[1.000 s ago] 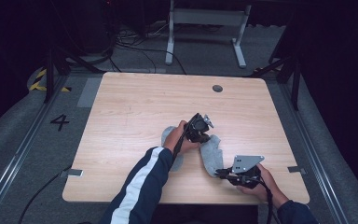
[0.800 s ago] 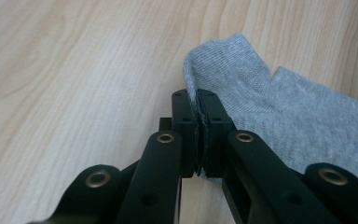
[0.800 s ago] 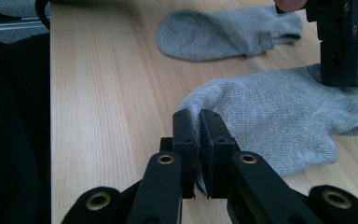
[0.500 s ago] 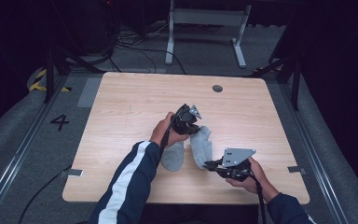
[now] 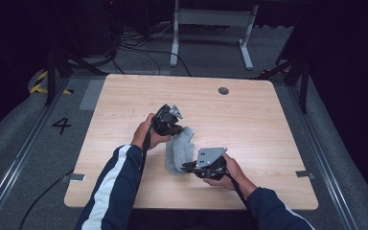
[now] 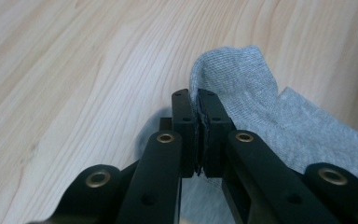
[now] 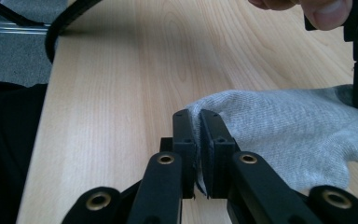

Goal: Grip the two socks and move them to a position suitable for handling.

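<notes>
- The wooden table (image 5: 268, 124) carries the work near its front middle, with a small round grommet (image 5: 224, 90) set in the top toward its far edge.
- The grey sock (image 5: 179, 151) hangs stretched between the two grippers, just above the tabletop. Its long axis runs on a slant in the high view, from the far left end down toward the near edge of the table.
- The left gripper (image 5: 178, 128) has its jaws clamped together on the sock's far end; in the left gripper view the fabric (image 6: 242, 88) bunches up out of the pinch.
- The right gripper (image 5: 186, 166) has its jaws clamped on the sock's near end, the knit (image 7: 279, 126) trailing off to the right in its own view.
</notes>
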`<action>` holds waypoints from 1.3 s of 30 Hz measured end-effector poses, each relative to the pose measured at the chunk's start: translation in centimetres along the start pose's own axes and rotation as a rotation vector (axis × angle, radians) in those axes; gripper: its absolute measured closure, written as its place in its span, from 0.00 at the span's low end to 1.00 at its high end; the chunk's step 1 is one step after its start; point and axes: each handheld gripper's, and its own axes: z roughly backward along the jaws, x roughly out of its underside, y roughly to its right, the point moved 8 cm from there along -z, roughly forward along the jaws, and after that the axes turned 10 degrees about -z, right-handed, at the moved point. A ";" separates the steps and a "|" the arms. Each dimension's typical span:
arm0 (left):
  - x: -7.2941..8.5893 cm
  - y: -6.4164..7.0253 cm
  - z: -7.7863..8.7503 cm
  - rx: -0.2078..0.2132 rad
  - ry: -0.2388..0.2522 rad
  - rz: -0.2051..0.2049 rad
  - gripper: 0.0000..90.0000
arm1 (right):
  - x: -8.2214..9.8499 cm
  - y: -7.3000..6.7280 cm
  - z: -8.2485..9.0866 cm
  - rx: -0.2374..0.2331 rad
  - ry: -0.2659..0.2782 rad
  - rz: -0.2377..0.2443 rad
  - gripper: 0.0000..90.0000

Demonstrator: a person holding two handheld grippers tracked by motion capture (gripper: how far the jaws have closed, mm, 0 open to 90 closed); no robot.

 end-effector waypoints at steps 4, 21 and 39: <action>1.3 -0.3 -0.5 -0.010 -0.017 0.021 0.97 | 0.6 0.3 -1.3 -0.019 -0.028 -0.027 0.96; 4.4 4.8 -1.1 0.106 0.045 0.056 0.96 | 6.2 -0.6 1.0 -0.103 -0.200 -0.048 0.95; 3.4 4.2 -0.8 0.016 0.048 0.023 0.96 | 5.0 -1.9 0.8 -0.039 -0.167 0.005 0.95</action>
